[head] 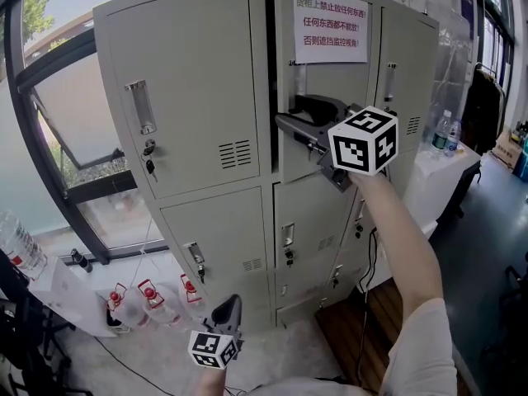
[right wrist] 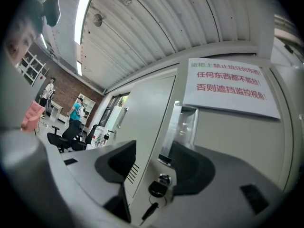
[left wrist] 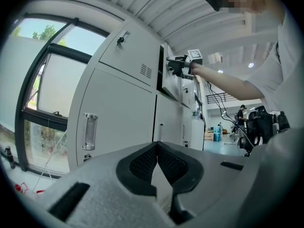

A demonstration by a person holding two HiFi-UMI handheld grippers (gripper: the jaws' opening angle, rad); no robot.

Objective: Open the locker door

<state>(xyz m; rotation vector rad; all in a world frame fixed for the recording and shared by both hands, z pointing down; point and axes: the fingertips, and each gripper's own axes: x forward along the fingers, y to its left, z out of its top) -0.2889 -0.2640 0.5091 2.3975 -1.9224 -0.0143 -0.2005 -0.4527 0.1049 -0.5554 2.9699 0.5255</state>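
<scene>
Right gripper view shows the right gripper released, its jaws either side of the locker door handle and key. Only head view shows that upper door ajar. The left gripper, low and near, is clenched empty.

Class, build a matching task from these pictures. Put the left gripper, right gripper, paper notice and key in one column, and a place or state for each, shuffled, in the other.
Column one:
1. left gripper
2. right gripper
3. paper notice
4. key

Column two:
A. hangs from a lock
B. jaws apart, at the handle
C. jaws together, held low
D. stuck on the top middle locker door

Pairs: 1-C, 2-B, 3-D, 4-A
</scene>
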